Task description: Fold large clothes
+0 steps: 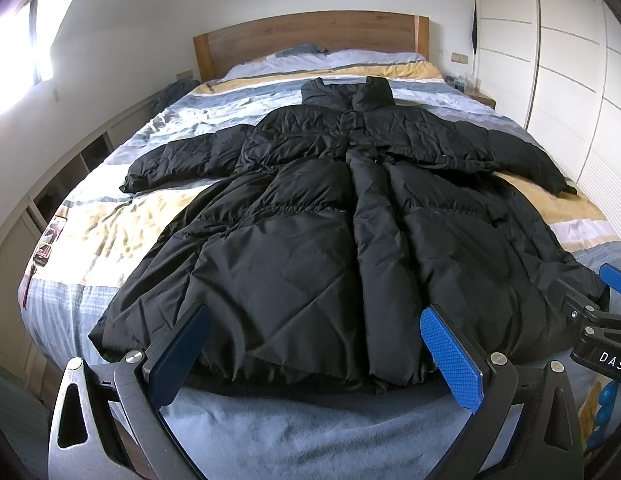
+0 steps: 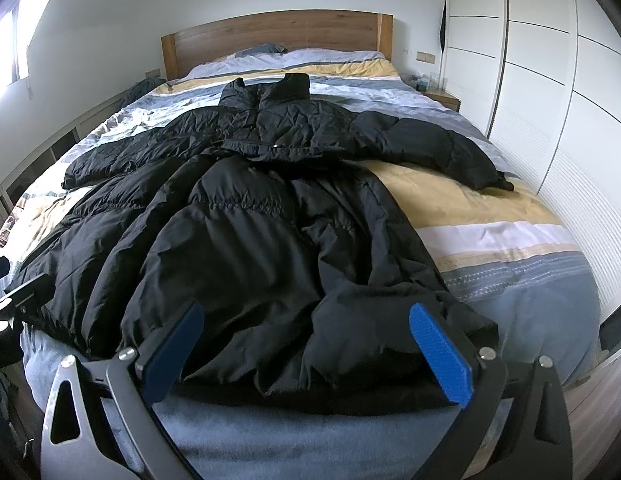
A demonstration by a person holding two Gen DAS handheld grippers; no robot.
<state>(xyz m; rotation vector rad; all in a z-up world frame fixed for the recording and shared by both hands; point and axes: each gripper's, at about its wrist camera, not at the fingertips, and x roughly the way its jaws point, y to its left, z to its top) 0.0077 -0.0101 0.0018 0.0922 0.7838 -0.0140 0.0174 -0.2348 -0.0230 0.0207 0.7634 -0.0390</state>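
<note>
Both tongs point(image 1: 316, 354) point(image 2: 306, 350) spread wide, black coat point(image 1: 330, 220) flat on striped bed point(image 1: 110, 216), white wardrobe point(image 1: 570, 60)

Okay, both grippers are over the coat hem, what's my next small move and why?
Probably lower both open grippers, left gripper and right gripper, onto the hem of the black coat and close: it lies spread flat, sleeves out, unfolded, nothing gripped.

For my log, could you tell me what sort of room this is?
Most likely a bedroom: a made bed with a wooden headboard, a white wardrobe beside it.
</note>
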